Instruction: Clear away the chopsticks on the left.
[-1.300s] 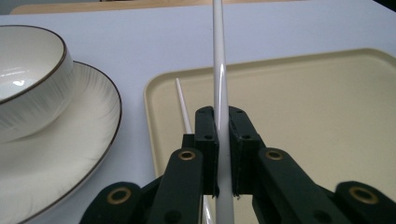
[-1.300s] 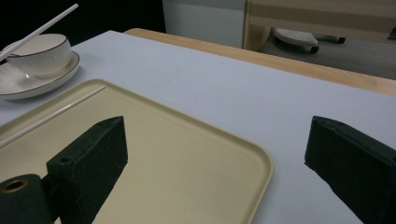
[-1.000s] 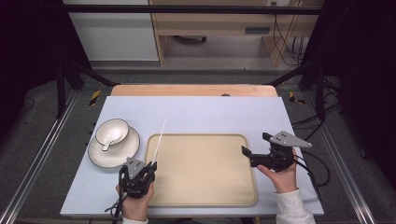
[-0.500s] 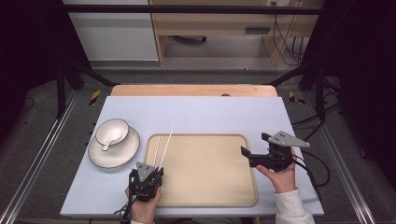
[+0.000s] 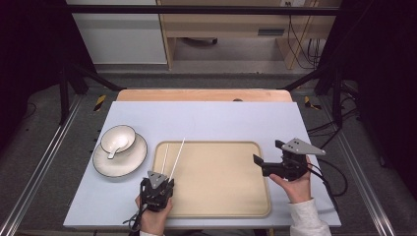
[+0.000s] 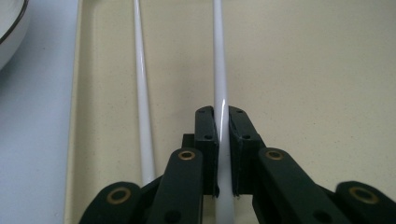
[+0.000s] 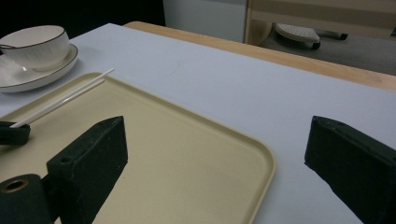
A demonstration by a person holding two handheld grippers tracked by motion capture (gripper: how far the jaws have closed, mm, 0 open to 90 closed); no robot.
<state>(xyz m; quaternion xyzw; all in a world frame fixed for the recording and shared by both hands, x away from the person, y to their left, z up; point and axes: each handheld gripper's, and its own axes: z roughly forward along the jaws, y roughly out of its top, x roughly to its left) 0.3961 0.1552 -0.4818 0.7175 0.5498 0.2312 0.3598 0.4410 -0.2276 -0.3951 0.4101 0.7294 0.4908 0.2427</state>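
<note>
High view first: your left claw (image 5: 158, 183) sits at the lower left of the frame, over the near left corner of the beige tray (image 5: 221, 206), and it is pinching one white chopstick (image 5: 177, 156) that runs up and slightly right from it, its far tip reaching just past the tray's upper rim. A second chopstick (image 5: 164, 157) lies just to its left inside the tray, near its left rim. To the left of the tray, on the pale blue surface (image 5: 206, 120), a white saucer (image 5: 101, 164) carries a white bowl (image 5: 118, 137) with a spoon (image 5: 116, 149) resting in it.

Left gripper view shows the grip close up: the two black pads are pressed against either side of the held chopstick (image 6: 219, 74), which runs straight up the middle of the frame. The other chopstick (image 6: 142, 88) lies flat on the tray floor (image 6: 317, 74) left of it, apart from the pads (a sliver of the saucer (image 6: 9, 23) shows in the upper left corner).

Your right claw (image 5: 263, 166) hovers at the tray's right edge in the high view, spread wide and holding nothing. In the right gripper view its jaws stand well apart, with the tray's corner (image 7: 252, 154) between them.
</note>
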